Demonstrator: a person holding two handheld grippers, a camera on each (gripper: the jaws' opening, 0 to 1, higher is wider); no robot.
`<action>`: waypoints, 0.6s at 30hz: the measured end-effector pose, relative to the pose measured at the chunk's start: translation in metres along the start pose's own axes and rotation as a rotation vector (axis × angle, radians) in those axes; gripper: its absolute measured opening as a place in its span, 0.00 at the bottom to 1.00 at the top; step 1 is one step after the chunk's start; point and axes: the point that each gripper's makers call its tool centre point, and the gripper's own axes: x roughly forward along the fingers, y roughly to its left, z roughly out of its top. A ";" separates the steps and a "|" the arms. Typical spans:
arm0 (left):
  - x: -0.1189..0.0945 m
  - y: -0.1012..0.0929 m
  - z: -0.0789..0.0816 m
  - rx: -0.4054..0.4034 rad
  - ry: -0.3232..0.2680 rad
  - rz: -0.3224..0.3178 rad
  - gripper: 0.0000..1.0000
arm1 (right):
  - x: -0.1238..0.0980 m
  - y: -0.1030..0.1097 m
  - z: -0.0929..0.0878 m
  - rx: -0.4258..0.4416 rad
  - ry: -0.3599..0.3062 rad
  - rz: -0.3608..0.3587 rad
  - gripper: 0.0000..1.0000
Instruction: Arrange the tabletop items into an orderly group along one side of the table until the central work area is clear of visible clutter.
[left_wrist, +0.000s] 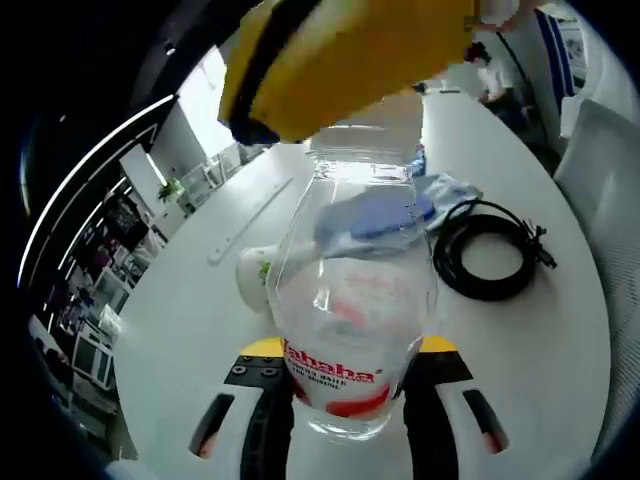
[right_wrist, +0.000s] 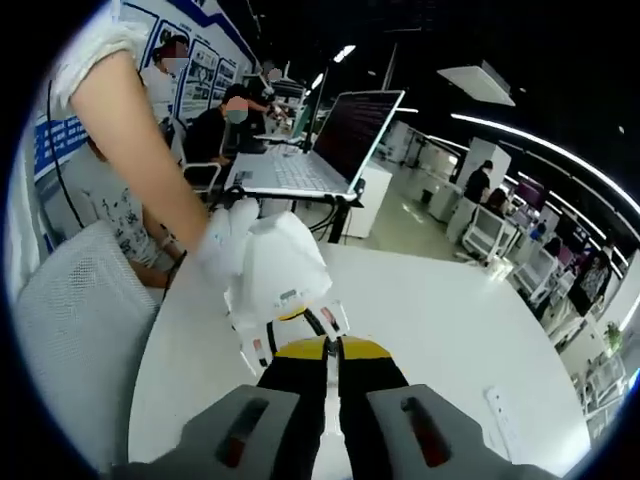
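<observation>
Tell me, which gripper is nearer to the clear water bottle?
Left. The left gripper has the water bottle between its jaws; the right gripper, jaws together, faces a laptop.

The left gripper has its jaws clamped on either side of a clear bottle. The right gripper has its jaws pressed together. A gloved hand on a bare arm reaches in from the left.

A clear, glossy plastic bottle with a printed film label is seen at frame centre. The white tabletop looks smooth and matt; the black cable appears rubbery.
</observation>
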 end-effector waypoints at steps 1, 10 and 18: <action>-0.001 0.001 0.005 -0.016 -0.034 0.008 0.38 | 0.000 -0.006 0.008 -0.047 -0.042 -0.029 0.02; -0.029 0.046 0.063 -0.349 -0.291 0.184 0.37 | -0.053 -0.086 0.047 0.389 -0.391 -0.378 0.52; -0.053 0.075 0.077 -0.517 -0.284 0.430 0.37 | -0.059 -0.089 0.046 0.499 -0.411 -0.496 0.59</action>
